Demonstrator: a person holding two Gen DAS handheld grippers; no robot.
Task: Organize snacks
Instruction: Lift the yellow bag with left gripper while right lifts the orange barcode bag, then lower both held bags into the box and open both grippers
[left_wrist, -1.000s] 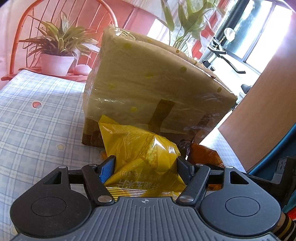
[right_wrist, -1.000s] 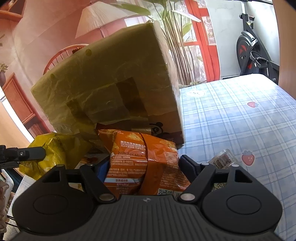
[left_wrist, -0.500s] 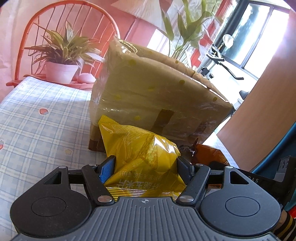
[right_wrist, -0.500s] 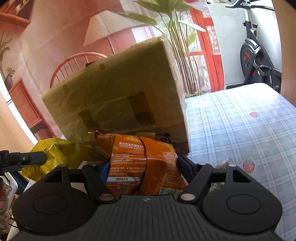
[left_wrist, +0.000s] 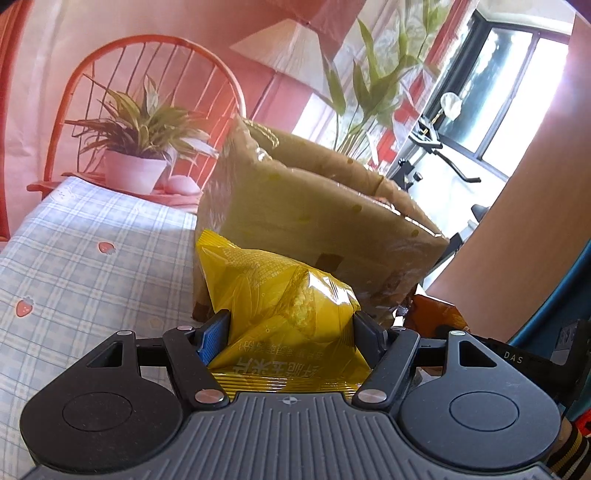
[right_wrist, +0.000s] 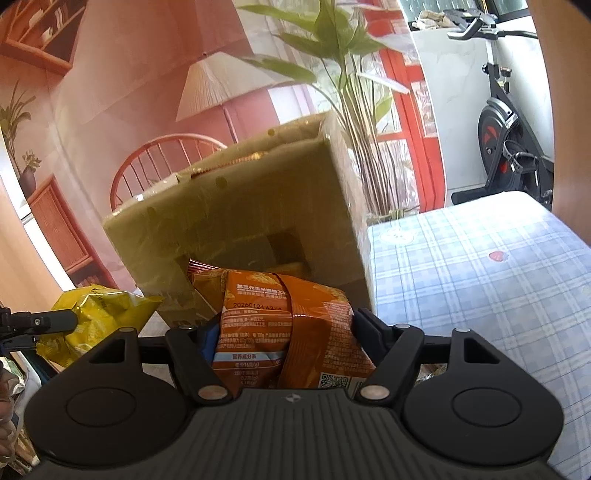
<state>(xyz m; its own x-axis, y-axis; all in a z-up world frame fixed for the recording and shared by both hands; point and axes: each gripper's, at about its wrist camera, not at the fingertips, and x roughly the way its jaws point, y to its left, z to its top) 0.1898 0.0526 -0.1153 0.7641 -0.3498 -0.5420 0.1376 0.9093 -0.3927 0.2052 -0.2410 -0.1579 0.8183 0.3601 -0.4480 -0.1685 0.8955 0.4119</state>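
Note:
My left gripper (left_wrist: 291, 328) is shut on a yellow snack bag (left_wrist: 273, 299) and holds it in front of a tape-wrapped cardboard box (left_wrist: 317, 206), below the box's top. My right gripper (right_wrist: 284, 332) is shut on an orange snack bag (right_wrist: 284, 325) before the same box (right_wrist: 240, 214). In the right wrist view the yellow bag (right_wrist: 96, 317) and the left gripper's finger (right_wrist: 40, 320) show at the left. In the left wrist view the orange bag (left_wrist: 436, 314) shows at the right. The box's open top is partly visible; its inside is hidden.
The box stands on a table with a blue checked strawberry cloth (left_wrist: 74, 273). A potted plant (left_wrist: 136, 147) on a red chair stands behind at the left. A tall plant (right_wrist: 351, 92) and an exercise bike (right_wrist: 509, 129) stand behind at the right. A small wrapped packet (right_wrist: 432, 371) lies under my right gripper.
Both grippers have risen with their bags. The box sits lower and farther in both views, and its top edge and opening have come into sight.

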